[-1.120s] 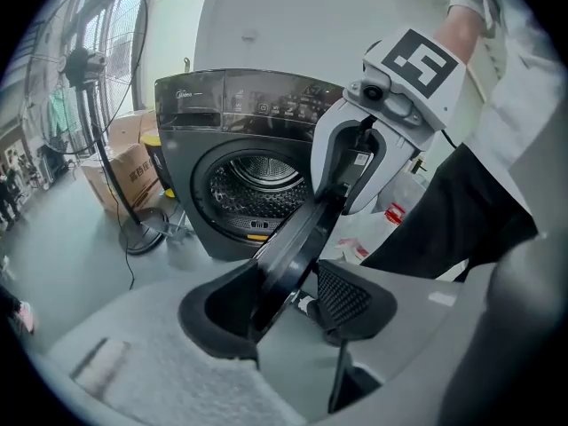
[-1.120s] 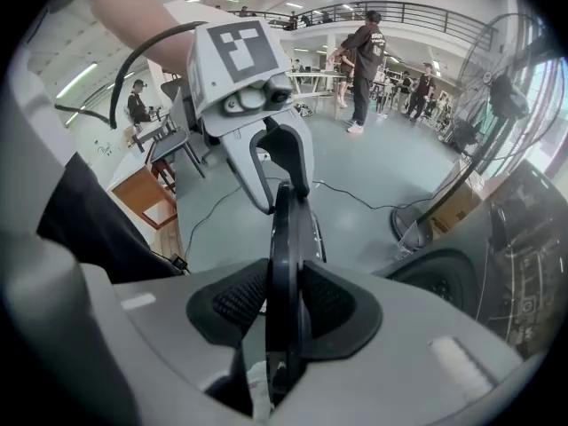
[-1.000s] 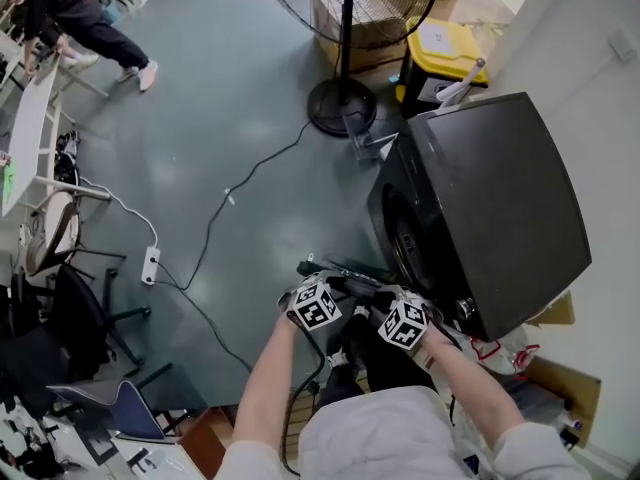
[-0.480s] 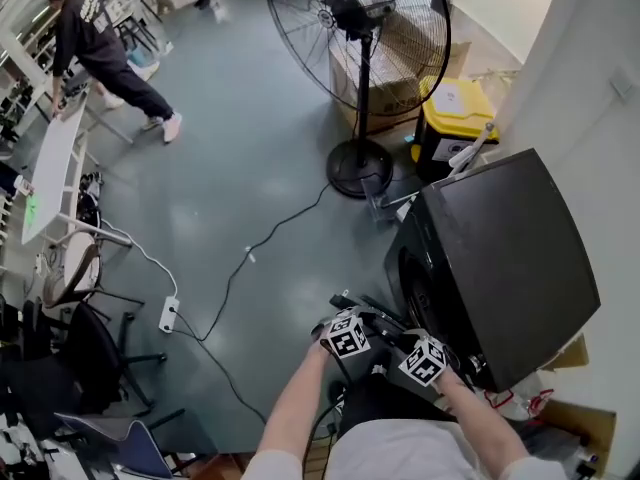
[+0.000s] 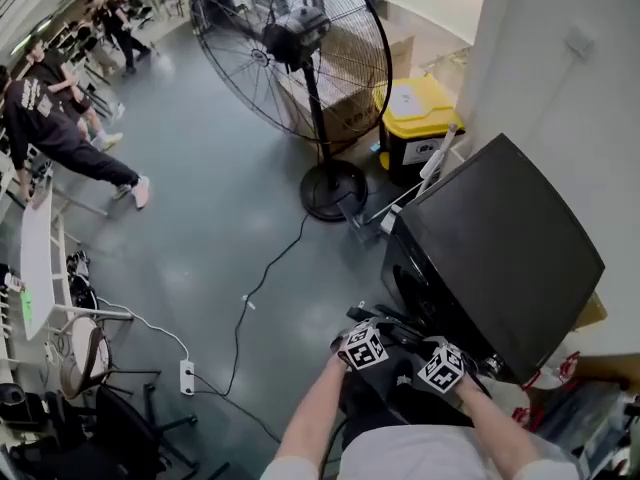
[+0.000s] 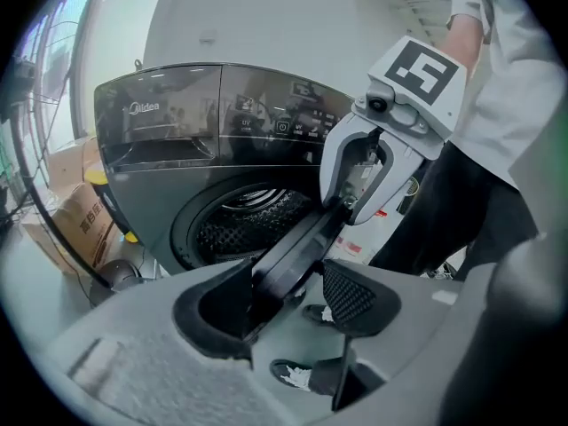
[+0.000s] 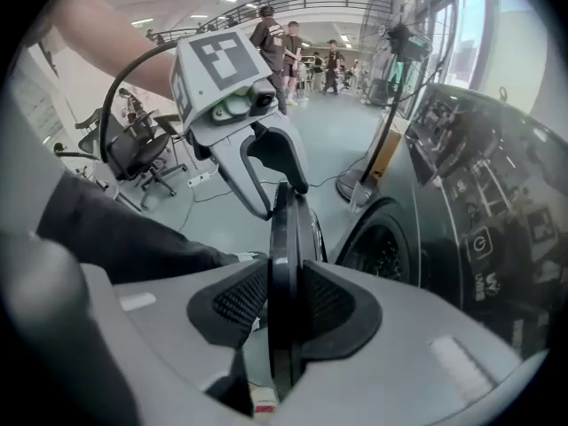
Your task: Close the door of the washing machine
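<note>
Door (image 7: 286,229), glossy, clamped by right hand-held gripper (image 7: 284,309); left hand-held gripper (image 6: 291,304) just opened astride.

Even indoor light, clear head view
I see pale sheen on the floor (image 5: 200,218) at ten o'clock; both gripper views warp and darken at their rims.

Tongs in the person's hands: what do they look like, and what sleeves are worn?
The left tongs and the right tongs have pale grey bodies and black pads with a fine grid texture. Each carries a white cube with black square markers. The person wears short white sleeves.
</note>
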The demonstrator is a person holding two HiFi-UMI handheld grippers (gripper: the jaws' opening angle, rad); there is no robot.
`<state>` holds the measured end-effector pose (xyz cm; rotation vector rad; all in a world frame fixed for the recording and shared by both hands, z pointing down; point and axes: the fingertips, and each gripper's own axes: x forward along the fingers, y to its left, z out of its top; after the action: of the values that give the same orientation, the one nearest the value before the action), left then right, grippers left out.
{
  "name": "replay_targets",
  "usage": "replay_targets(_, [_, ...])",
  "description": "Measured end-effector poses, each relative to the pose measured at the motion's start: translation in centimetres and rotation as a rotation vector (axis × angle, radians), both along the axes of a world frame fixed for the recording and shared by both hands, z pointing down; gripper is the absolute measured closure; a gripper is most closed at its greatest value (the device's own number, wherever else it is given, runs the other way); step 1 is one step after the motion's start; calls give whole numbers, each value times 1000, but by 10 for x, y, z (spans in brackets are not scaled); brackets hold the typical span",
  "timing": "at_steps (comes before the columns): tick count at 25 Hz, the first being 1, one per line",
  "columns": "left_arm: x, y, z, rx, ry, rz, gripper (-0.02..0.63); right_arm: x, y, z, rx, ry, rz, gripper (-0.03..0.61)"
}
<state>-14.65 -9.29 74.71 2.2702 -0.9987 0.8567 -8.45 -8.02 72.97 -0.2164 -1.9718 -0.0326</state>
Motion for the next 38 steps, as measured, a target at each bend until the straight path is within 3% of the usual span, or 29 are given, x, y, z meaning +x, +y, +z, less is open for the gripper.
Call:
replay_targets(8, [-5, -23, -2, 40, 41, 185, 370, -7, -19, 3, 99, 13, 346, 449])
replay_targets(18, [-12, -45, -2, 59, 51, 265, 385, -17, -40, 6, 207, -31, 691, 417])
replay_targets(23, [-3, -56, 0, 58, 47, 227, 361, -11, -49, 2, 237, -46, 830, 397])
replay_targets(31, [-8, -61, 0, 89, -43, 124, 327, -6, -52, -3, 319, -109, 1071, 367])
replay_targets(34, [-16, -64, 6, 78, -30, 23, 314, 1, -57, -6, 330, -198, 1198, 356])
replay_targets(38, [-46, -80, 7, 65, -29, -118, 309, -10, -75, -21, 349, -309, 1302, 387])
